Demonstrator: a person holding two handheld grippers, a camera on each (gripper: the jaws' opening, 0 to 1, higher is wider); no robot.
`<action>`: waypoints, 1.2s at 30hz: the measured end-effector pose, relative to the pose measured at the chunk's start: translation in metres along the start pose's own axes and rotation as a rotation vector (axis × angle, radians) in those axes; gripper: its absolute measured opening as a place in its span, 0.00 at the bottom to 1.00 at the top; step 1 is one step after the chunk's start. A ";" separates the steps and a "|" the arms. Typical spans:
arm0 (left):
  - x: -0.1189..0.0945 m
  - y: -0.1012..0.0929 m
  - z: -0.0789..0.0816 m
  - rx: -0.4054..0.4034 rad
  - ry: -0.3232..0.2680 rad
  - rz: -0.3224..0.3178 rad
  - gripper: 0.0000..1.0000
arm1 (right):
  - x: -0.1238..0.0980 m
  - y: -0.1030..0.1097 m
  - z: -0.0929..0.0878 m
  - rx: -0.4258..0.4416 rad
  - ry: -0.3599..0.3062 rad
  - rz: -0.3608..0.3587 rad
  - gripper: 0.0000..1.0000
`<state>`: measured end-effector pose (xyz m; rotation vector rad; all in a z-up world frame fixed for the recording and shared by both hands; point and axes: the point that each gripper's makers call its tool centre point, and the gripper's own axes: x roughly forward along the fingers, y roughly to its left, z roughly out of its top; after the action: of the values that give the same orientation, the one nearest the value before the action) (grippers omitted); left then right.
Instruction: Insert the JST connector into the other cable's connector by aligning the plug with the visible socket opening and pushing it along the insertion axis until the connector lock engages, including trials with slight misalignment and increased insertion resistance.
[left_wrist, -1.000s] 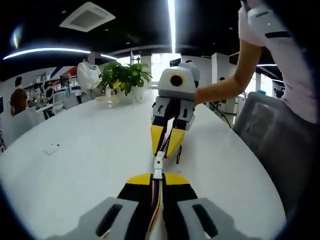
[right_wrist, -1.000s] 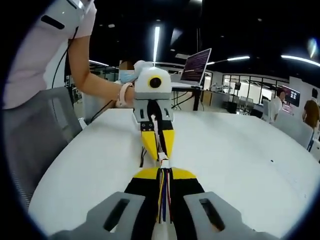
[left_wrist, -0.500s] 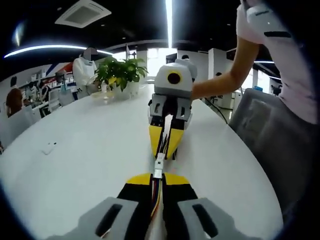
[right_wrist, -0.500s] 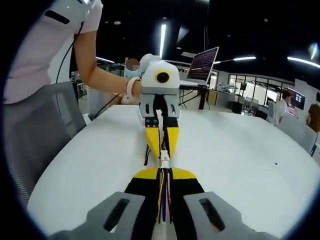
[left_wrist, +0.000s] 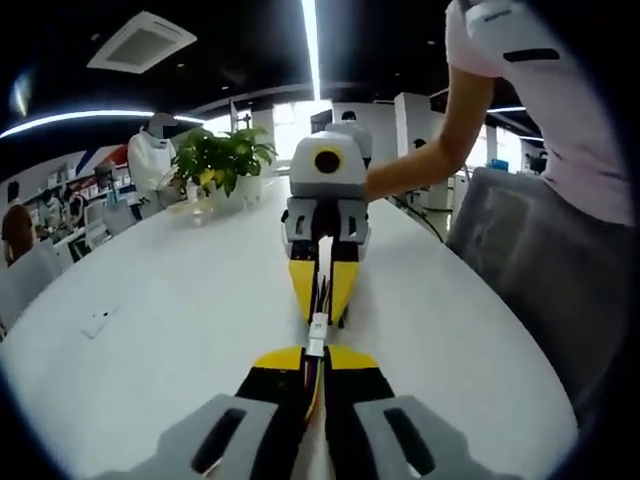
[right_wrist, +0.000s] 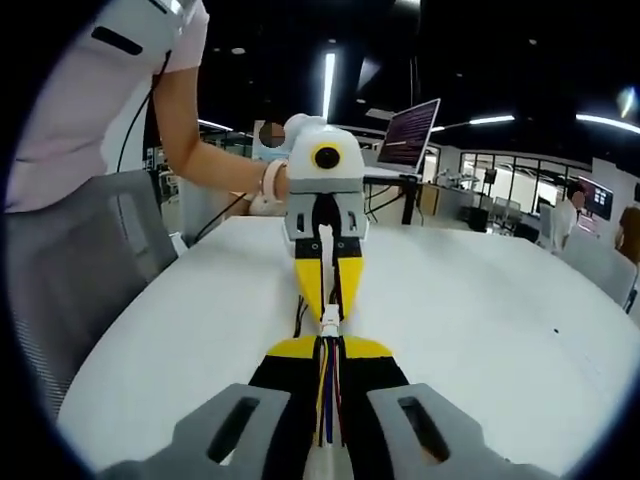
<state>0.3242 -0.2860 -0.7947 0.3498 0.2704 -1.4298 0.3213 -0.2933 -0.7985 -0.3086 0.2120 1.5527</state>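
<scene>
Now both grippers clamp wire bundles: left gripper (left_wrist: 314, 362), right gripper (right_wrist: 329, 352), white connectors (left_wrist: 317, 335) meeting between jaw tips.

Left gripper (left_wrist: 313, 365): grey 3D-printed base with two slotted arms, black jaws ending in yellow pads. Right gripper (right_wrist: 329, 355) is the same build. Seen head-on from across, each carries a white rounded housing over a grey bracket with small screw heads, and tapered yellow jaws with black inner faces. Person's shirt (left_wrist: 540, 90), upper right of the frame: pale pink short sleeve, dark stripe patch (text unreadable). White wristband (right_wrist: 269, 182) on the wrist, thin black cable down the shirt.
</scene>
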 end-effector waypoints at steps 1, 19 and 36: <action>0.000 0.000 0.001 -0.001 -0.003 0.000 0.00 | -0.001 0.001 0.001 0.000 -0.003 0.001 0.03; 0.003 -0.003 0.009 0.041 -0.024 -0.026 0.00 | -0.002 0.003 0.003 0.012 -0.014 0.013 0.02; 0.008 0.020 0.003 0.038 -0.034 0.031 0.00 | -0.001 -0.021 -0.003 -0.001 -0.007 -0.032 0.03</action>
<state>0.3450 -0.2923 -0.7935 0.3588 0.2100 -1.4107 0.3420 -0.2947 -0.7999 -0.3060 0.1996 1.5218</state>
